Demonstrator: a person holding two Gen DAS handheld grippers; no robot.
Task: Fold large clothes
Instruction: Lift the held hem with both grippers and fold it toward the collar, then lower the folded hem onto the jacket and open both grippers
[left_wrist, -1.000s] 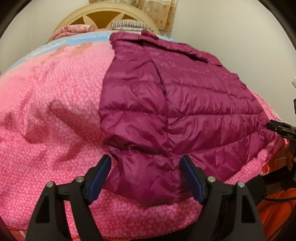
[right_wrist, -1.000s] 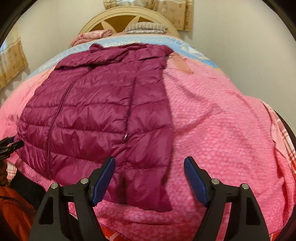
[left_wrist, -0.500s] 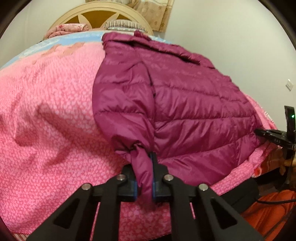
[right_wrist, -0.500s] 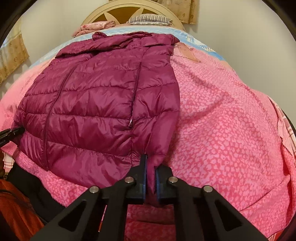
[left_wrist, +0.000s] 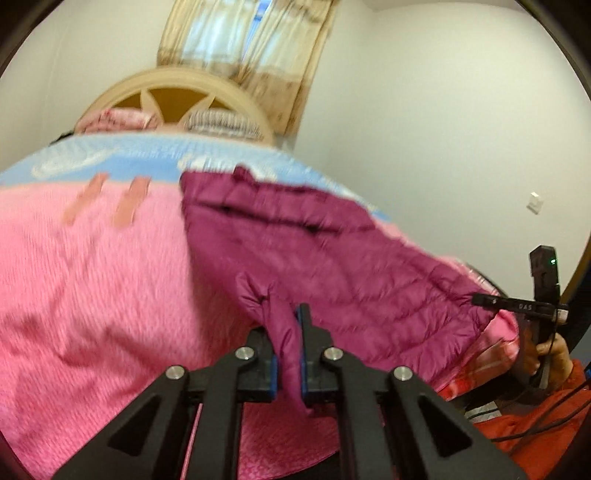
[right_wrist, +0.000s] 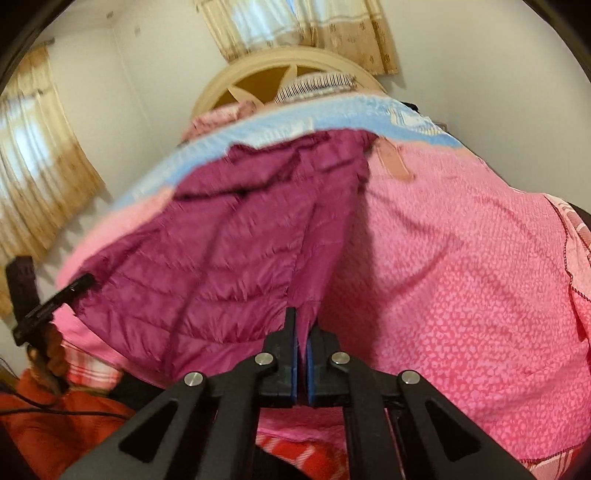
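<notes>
The dark magenta quilted puffer jacket (left_wrist: 332, 258) lies on the pink patterned bed cover (left_wrist: 92, 295). Left gripper (left_wrist: 288, 354) & right gripper (right_wrist: 302, 358) jaws each pinch a bottom corner. Step: lifting hem; next probably carry it twd collar, evenly.

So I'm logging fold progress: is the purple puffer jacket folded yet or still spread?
Still spread. The jacket lies open across the pink blanket; the left gripper and right gripper only pinch its near corners.

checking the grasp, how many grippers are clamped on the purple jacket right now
2. The left gripper pinches a cuff or hem at the purple jacket's near left edge; the right gripper pinches its near right edge. The fabric hides the contact points.
</notes>
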